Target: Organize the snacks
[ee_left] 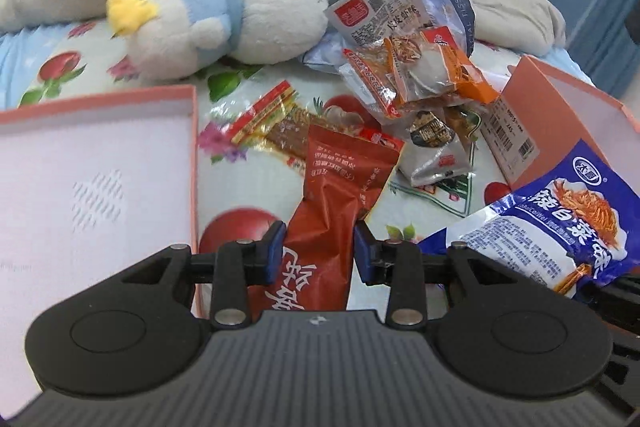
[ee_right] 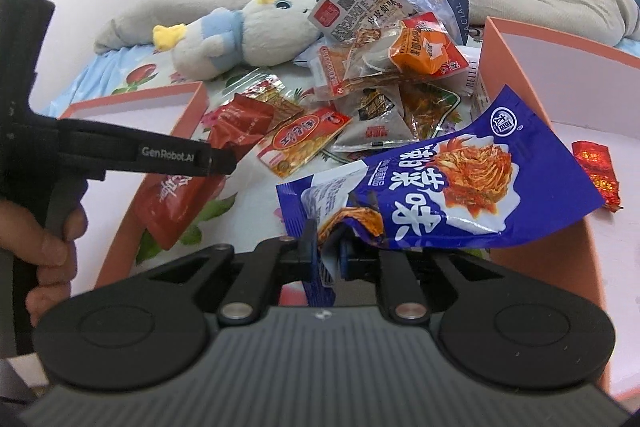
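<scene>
Left fingers (ee_left: 320, 247): pinching my red packet (ee_left: 340, 187), centre frame, above the bed (ee_left: 248, 179). Right fingers (ee_right: 326, 251): pressed on my blue packet (ee_right: 460, 179), centre-right, over the pink box (ee_right: 560, 67). Loose snacks (ee_right: 380, 75): upper centre.

Bright, even light; fisheye bending at edges.

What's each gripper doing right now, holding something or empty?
Left gripper: closed on the red packet, lifted off the bed.
Right gripper: shut on a corner of the blue packet.
</scene>
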